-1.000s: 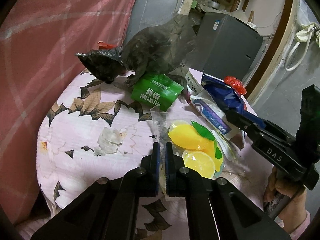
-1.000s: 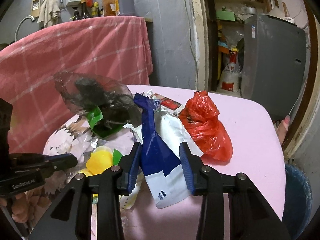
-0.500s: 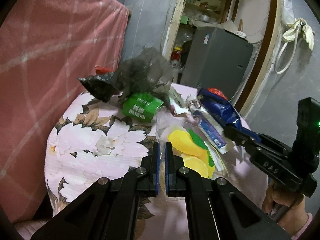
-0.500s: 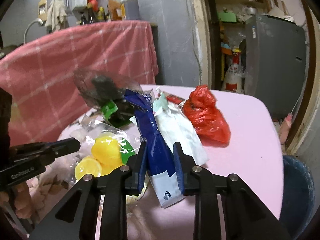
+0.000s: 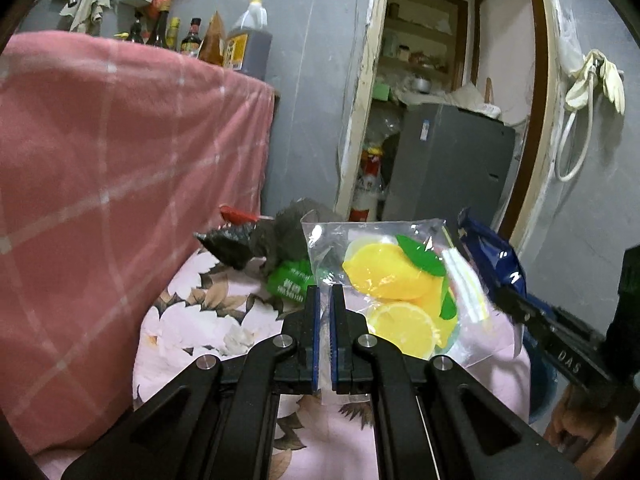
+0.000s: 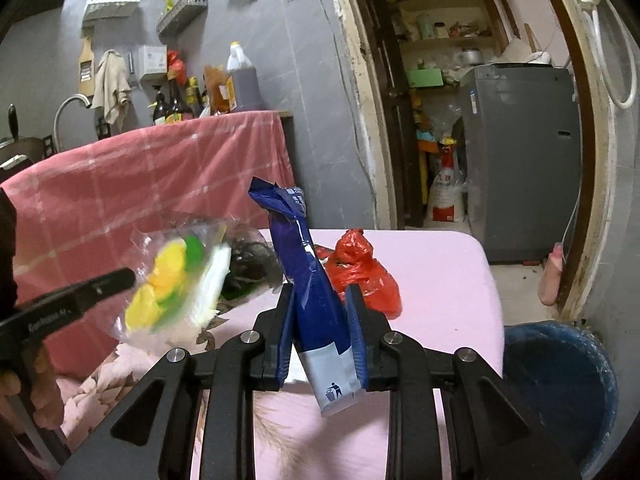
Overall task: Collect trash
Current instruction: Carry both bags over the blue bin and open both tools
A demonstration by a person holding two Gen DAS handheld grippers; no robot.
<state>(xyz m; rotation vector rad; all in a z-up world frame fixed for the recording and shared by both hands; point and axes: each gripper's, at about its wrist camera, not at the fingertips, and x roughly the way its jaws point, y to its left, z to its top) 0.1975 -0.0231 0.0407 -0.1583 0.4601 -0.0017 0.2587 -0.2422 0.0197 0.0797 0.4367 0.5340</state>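
My left gripper [image 5: 325, 292] is shut on the edge of a clear plastic bag with yellow lemon shapes [image 5: 390, 280] and holds it up above the table. The same bag [image 6: 176, 280] shows blurred at the left of the right wrist view. My right gripper [image 6: 320, 304] is shut on a blue and white snack wrapper [image 6: 308, 272], lifted upright off the table. A red plastic bag [image 6: 360, 268], a dark grey plastic bag [image 5: 272, 236] and a green packet [image 5: 292, 280] lie on the pink floral tablecloth [image 5: 192, 320].
A dark blue bin [image 6: 560, 384] stands on the floor right of the table. A pink checked cloth [image 5: 120, 180] covers a counter on the left. A grey appliance [image 6: 520, 160] stands by the doorway behind.
Both grippers have risen: the lemon bag and the blue wrapper have come up off the table. The right gripper closed on the wrapper about a second ago.
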